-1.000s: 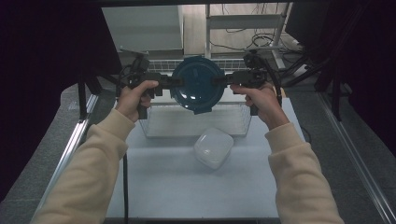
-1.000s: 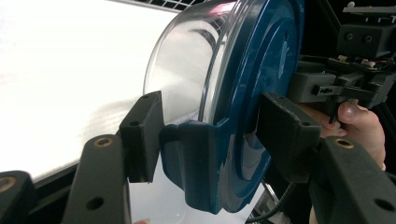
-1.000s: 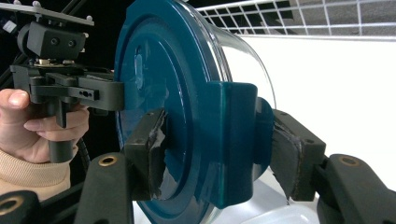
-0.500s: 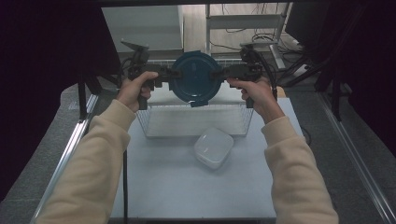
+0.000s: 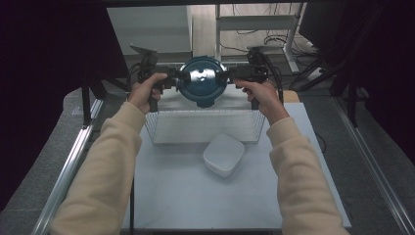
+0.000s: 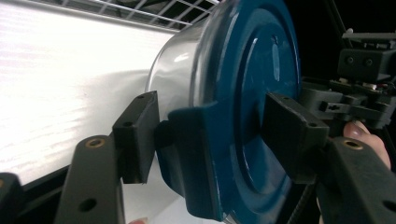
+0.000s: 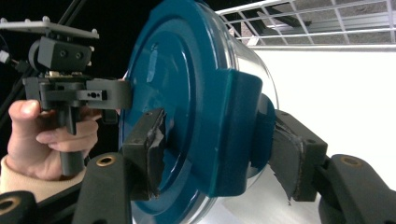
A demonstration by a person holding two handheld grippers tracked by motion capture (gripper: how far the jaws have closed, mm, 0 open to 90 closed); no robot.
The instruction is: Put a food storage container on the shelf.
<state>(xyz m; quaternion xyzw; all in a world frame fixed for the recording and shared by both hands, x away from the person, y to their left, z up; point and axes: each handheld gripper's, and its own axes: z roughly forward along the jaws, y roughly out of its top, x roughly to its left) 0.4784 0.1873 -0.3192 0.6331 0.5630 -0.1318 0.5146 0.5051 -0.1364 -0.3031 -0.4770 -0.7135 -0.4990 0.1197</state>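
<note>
The blue lidded container (image 5: 201,81) hangs in the air between the two grippers, tipped on its side, with the lid facing the person. It is above the far edge of the wire basket (image 5: 205,128). The left gripper (image 5: 172,78) clamps the lid's side clip on one side; its jaws have just been opening a little, with the clip between them. The right gripper (image 5: 230,76) clamps the opposite clip. Nearer to the person than both grippers, a white square box (image 5: 224,153) lies on the table (image 5: 176,196), just beside the basket.
</note>
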